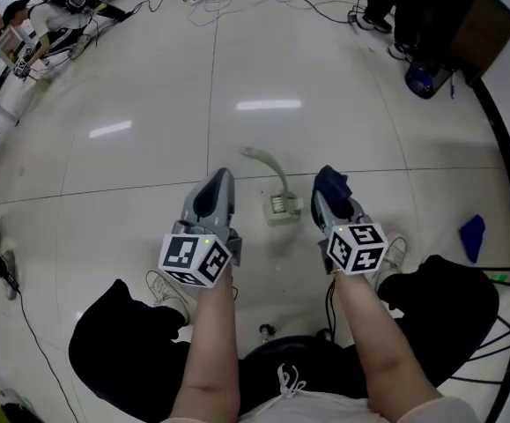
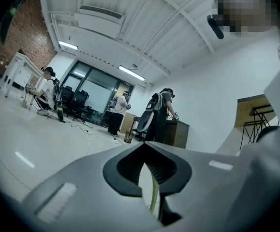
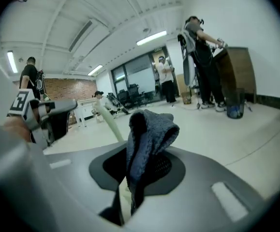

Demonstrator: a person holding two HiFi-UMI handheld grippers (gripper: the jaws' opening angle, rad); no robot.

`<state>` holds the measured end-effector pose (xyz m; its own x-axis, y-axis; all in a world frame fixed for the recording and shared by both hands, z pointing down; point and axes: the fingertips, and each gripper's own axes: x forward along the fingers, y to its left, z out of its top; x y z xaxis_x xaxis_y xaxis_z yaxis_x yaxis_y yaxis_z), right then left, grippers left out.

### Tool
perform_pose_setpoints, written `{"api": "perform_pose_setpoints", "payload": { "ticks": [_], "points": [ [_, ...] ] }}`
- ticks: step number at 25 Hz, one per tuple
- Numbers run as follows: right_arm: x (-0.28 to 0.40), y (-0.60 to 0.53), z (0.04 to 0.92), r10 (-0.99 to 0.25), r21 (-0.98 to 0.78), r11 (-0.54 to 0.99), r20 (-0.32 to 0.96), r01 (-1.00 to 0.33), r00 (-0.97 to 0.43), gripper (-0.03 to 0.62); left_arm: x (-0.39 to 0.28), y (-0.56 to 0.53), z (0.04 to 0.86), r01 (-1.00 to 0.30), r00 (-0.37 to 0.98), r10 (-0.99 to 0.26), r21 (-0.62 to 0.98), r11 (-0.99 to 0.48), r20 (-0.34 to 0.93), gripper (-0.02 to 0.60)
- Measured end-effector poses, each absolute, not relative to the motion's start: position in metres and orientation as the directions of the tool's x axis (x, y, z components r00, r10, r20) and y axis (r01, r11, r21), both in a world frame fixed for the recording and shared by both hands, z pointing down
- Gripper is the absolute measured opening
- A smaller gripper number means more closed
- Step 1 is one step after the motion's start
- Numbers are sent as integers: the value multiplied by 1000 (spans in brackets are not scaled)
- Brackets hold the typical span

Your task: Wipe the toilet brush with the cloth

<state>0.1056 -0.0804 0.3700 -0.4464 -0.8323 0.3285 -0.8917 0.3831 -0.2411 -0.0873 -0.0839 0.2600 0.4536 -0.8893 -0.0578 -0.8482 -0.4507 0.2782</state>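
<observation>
Currently seated over the floor tiles; toilet brush sits on them between the two grippers, pale handle curving up and away. Right gripper pinches a dark blue cloth, folds bunched above the jaws. Left gripper: jaws pressed together at the tips, nothing held; just beside the brush, apart from it. Wipe not yet begun, by my reading. To do it well: part the left jaws and steady the handle first, since the base looks light and likely to tip; then draw the bunched fold along the handle, keeping a firm pinch so the cloth cannot slip free
</observation>
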Motion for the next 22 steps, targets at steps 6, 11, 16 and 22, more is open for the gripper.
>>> {"api": "perform_pose_setpoints", "payload": {
  "ticks": [6, 11, 16, 22],
  "points": [
    [132, -77, 295, -900, -153, 379, 166, -912, -402, 66, -85, -54, 261, -886, 414, -910, 225, -407, -14, 6],
    [125, -64, 277, -897, -122, 408, 131, -905, -423, 64, -74, -36, 249, -883, 433, -901, 188, -431, -33, 6],
    [114, -50, 261, -884, -142, 447, 80, -883, -460, 61, -61, -23, 233, -856, 485, -872, 169, -489, -66, 6],
    [118, -48, 265, -883, -132, 448, 91, -884, -461, 60, -63, -23, 239, -861, 474, -879, 179, -476, -56, 6]
  ]
}}
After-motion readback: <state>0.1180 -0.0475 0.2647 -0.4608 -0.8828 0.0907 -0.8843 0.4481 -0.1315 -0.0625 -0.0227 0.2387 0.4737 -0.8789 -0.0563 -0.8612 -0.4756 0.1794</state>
